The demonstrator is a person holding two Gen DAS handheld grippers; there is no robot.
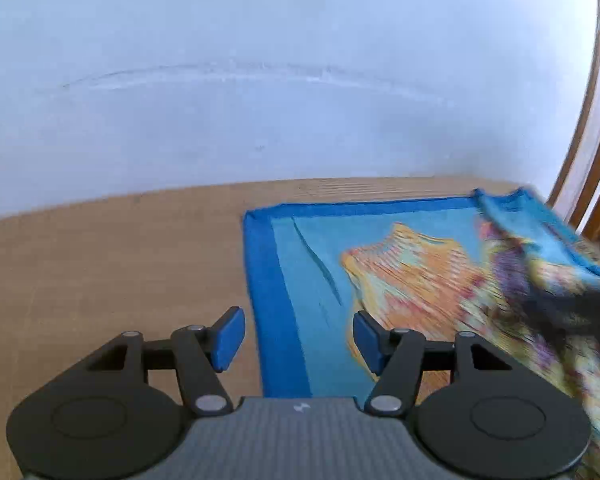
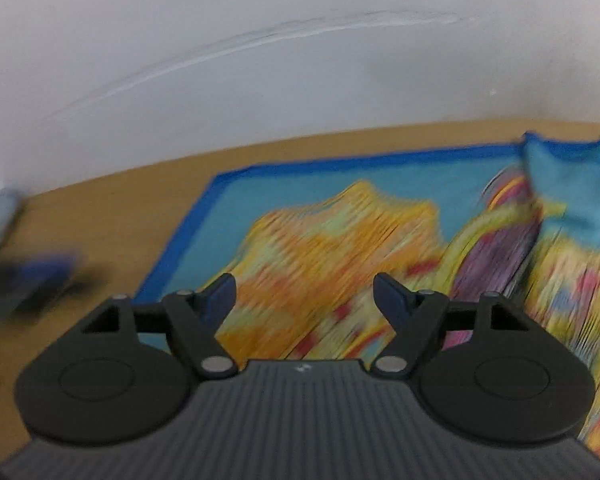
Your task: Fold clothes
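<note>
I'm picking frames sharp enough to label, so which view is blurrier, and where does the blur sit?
Right wrist view: blurrier; the cloth print smears into streaks, and a dark blue-tipped shape at the left edge is unreadable. Left wrist view: mostly sharp on the cloth's blue border and table, smeared only at the right edge. Both: fisheye bends the wall line.

L gripper [image 1: 296,340]: jaws apart, blue pads [image 1: 229,338] facing each other w/ nothing between, tilted downward. R gripper [image 2: 304,304]: jaws spread wide, nothing clamped, dark-blue pads [image 2: 390,298] angled outward, also pointing down. R view heavily blurred; L gripper a dark smear far to its left.
</note>
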